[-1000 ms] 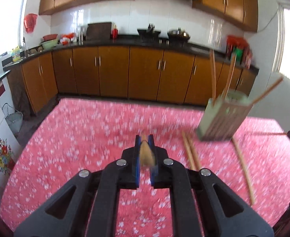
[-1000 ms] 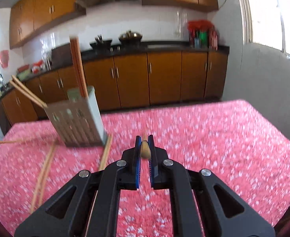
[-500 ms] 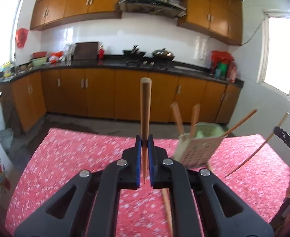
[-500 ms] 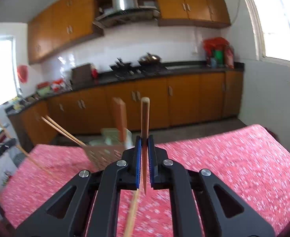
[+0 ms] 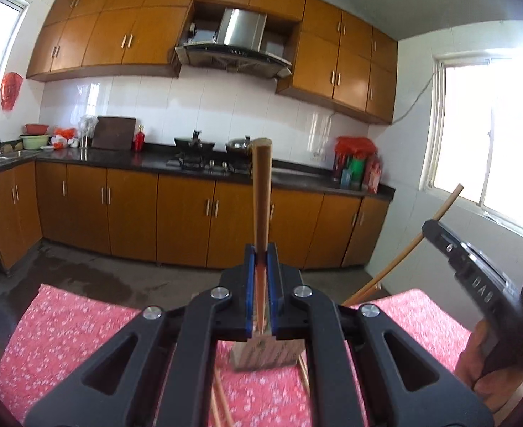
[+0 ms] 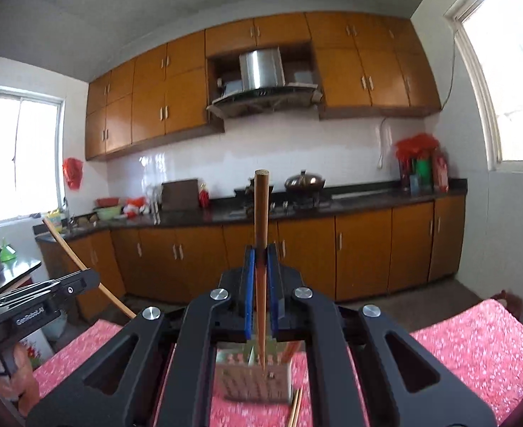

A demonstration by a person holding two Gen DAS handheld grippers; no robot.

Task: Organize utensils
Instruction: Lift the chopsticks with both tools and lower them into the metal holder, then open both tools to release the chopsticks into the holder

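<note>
Chopsticks (image 5: 261, 192) (image 6: 261, 220) are hanging clamped in both narrow-jawed grippers (image 5: 261, 284) (image 6: 261, 284) above the holder (image 6: 254, 377); misaligned tips risk tipping it.

Both wrist cameras are sitting close behind their tools, looking level across the worktop (image 5: 76, 320) toward the kitchen cabinets at 12 o'clock. Each view is sharing the utensil holder (image 6: 254, 377) directly below and the range hood (image 5: 233, 49) above.

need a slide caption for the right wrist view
Right tongs shut on a chopstick, held upright above the slotted utensil holder on the red floral tablecloth.
</note>
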